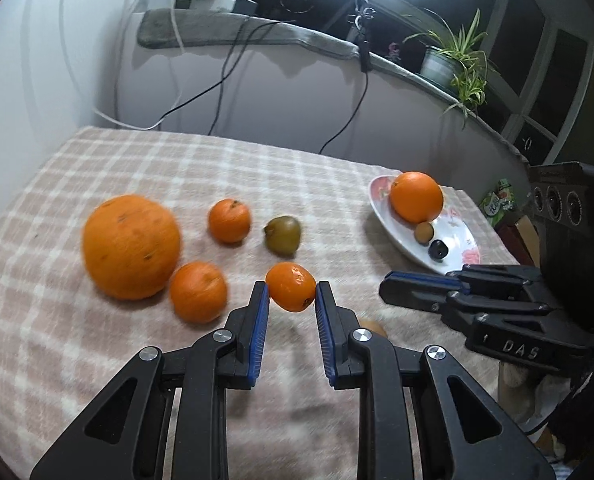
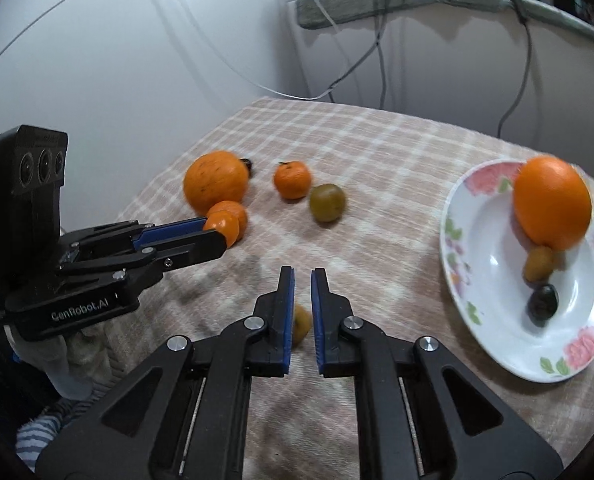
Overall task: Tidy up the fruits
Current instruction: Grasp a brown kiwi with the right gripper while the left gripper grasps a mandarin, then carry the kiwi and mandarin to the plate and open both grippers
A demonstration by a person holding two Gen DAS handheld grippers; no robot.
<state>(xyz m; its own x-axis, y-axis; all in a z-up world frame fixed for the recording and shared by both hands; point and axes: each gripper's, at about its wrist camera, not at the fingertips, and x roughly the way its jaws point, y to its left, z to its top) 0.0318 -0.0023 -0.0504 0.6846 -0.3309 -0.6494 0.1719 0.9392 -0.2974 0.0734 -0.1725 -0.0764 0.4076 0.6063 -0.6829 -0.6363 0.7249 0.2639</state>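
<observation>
My left gripper (image 1: 291, 288) is shut on a small mandarin (image 1: 291, 286), held just above the checked cloth; it also shows in the right wrist view (image 2: 221, 226). A big orange (image 1: 131, 246), two more mandarins (image 1: 198, 291) (image 1: 229, 220) and a green-brown fruit (image 1: 283, 234) lie on the cloth. The floral plate (image 2: 493, 216) holds an orange (image 2: 551, 202), a small yellow-brown fruit (image 2: 539, 263) and a dark fruit (image 2: 543, 300). My right gripper (image 2: 303, 276) is nearly shut and empty; a small yellow-brown fruit (image 2: 301, 322) lies on the cloth below its fingers.
The table with the checked cloth (image 1: 177, 168) stands against a white wall. Cables (image 1: 225, 76) hang down behind it. A grey ledge (image 1: 233, 30) holds power adapters, a ring light stand and a potted plant (image 1: 453, 60). The plate sits near the table's right edge.
</observation>
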